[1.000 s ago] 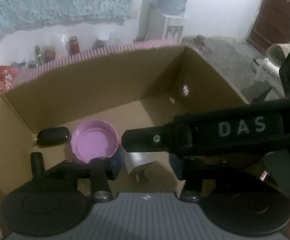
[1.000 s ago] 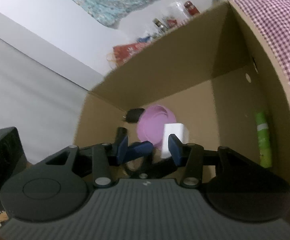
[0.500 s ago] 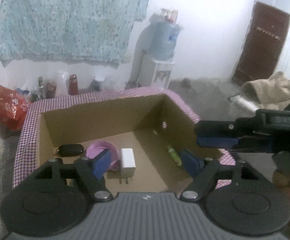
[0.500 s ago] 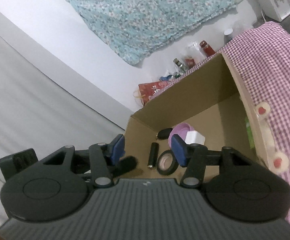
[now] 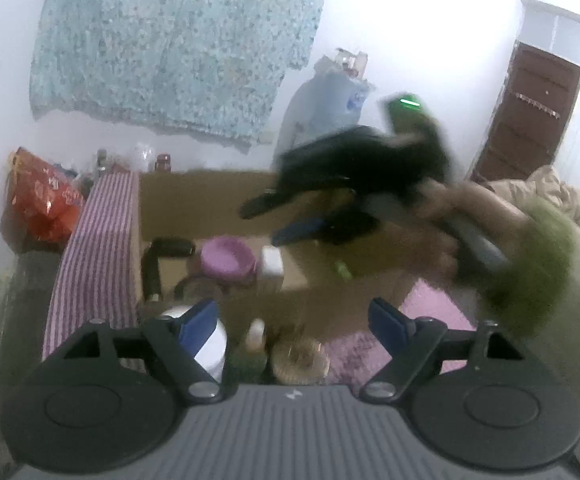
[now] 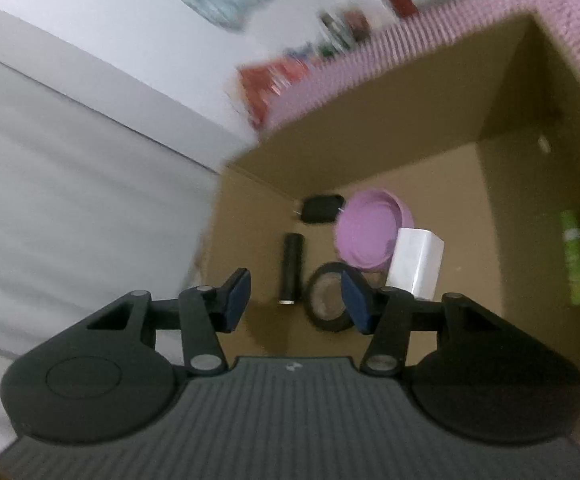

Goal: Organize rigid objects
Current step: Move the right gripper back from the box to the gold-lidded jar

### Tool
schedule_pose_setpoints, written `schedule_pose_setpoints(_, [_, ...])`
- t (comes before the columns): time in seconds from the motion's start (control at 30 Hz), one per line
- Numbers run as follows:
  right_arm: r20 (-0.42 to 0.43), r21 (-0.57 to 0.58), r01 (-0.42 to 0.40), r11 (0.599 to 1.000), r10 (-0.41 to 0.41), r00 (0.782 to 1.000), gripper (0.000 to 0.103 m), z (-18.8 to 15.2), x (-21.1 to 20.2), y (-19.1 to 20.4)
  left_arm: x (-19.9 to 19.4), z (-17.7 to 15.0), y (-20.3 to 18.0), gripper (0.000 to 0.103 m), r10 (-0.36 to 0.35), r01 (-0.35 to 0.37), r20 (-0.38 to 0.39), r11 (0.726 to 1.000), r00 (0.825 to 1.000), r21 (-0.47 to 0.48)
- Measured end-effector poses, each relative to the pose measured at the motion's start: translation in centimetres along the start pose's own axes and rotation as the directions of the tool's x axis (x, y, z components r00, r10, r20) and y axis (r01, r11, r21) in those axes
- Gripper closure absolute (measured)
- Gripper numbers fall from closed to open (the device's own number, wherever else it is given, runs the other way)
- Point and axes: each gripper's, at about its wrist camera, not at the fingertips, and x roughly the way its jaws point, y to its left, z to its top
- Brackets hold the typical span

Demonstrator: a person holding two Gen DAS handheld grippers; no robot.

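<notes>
Everything sorted so far sat together on the floor of the cardboard box point(image 6: 430, 92), purple lid point(image 6: 370, 232) toward 12 o'clock. My left claw point(image 5: 292, 322) was spreading wider, empty, over leftovers on the tabletop point(image 5: 430, 304); right claw point(image 6: 296, 296) hung parted, empty, above the box.

My left gripper point(image 5: 294, 318): jaws opening, wide, nothing between. My right gripper point(image 6: 296, 294): jaws parted, empty, angled down; blurred in left view.

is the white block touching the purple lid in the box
Cannot tell. In the right wrist view the white block overlaps the purple lid's rim, but no contact or gap shows plainly.
</notes>
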Motion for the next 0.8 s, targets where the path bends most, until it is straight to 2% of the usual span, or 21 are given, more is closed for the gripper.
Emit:
schedule_pose_setpoints(0.13, [-0.089, 0.056, 0.063, 0.996, -0.058, 0.994, 0.052, 1.1, 4.5, -1.1, -1.1, -1.3, 0.8, 0.019, 0.008, -0.008, -0.009, 1.000, 1.000, 0.009])
schedule_pose_setpoints(0.23, [-0.086, 0.112, 0.078, 0.991, -0.068, 0.994, 0.054, 1.1, 4.3, -2.6, -1.8, -1.6, 1.3, 0.019, 0.013, -0.013, 0.010, 1.000, 1.000, 0.015])
schedule_pose_setpoints(0.53, [0.030, 0.184, 0.029, 0.983, -0.035, 0.999, 0.049, -1.4, -1.0, -4.9, -1.6, -1.5, 1.7, 0.016, -0.029, 0.028, 0.032, 0.999, 0.999, 0.014])
schedule_pose_setpoints(0.7, [0.103, 0.149, -0.029, 0.988, 0.013, 0.995, 0.046, -3.4, -4.0, -4.4, -1.7, -2.2, 1.3, 0.016, -0.036, 0.035, 0.030, 0.999, 0.999, 0.028])
schedule_pose_setpoints(0.8, [0.159, 0.096, -0.084, 0.992, 0.068, 0.985, 0.046, -6.0, -6.8, -3.2, -1.3, -2.7, 0.9, 0.016, -0.039, 0.038, 0.017, 0.999, 0.999, 0.027])
